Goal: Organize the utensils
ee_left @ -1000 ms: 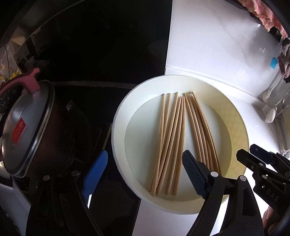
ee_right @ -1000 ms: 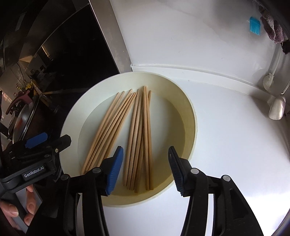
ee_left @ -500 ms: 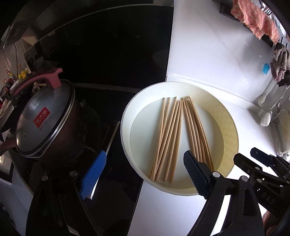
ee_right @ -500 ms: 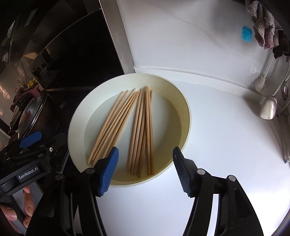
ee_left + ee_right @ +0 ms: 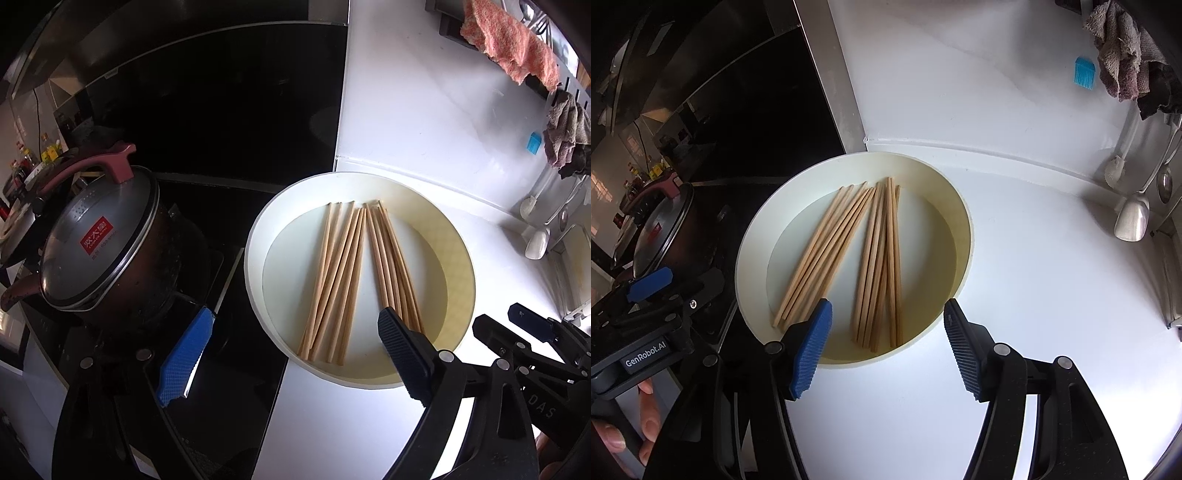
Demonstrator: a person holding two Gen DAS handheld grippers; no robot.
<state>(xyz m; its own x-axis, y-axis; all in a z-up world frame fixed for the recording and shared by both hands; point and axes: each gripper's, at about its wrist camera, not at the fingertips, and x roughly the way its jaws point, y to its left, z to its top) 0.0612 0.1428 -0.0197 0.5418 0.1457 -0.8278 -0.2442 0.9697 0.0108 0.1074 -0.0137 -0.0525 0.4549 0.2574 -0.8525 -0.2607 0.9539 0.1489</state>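
The wooden chopsticks [image 5: 354, 277] [image 5: 849, 258] lie loose inside a round cream basin [image 5: 458, 258] [image 5: 753, 240], in two fanned bundles, one left and one right, with a narrow gap between them. All lie flat on the basin floor, ends pointing roughly toward and away from the cameras. The basin sits on the white bench [image 5: 351, 424] [image 5: 1034, 314], its left rim overhanging the black cooktop [image 5: 229, 229].

Left hand-held gripper [image 5: 291, 347]: jaws wide apart and just been opening, nothing between them; it hangs above the basin's near-left rim, touching nothing. Right hand-held gripper [image 5: 886, 347]: jaws moderately apart, just been opening, empty, poised over the basin's near rim, clear of the chopsticks. A person's fingers [image 5: 646, 417] grip the left unit's handle.

On the cooktop, left of the basin, stands a lidded dark pot [image 5: 99, 251]. At the bench's right edge, a ladle [image 5: 1132, 221] and cloths [image 5: 513, 40] hang by the wall.
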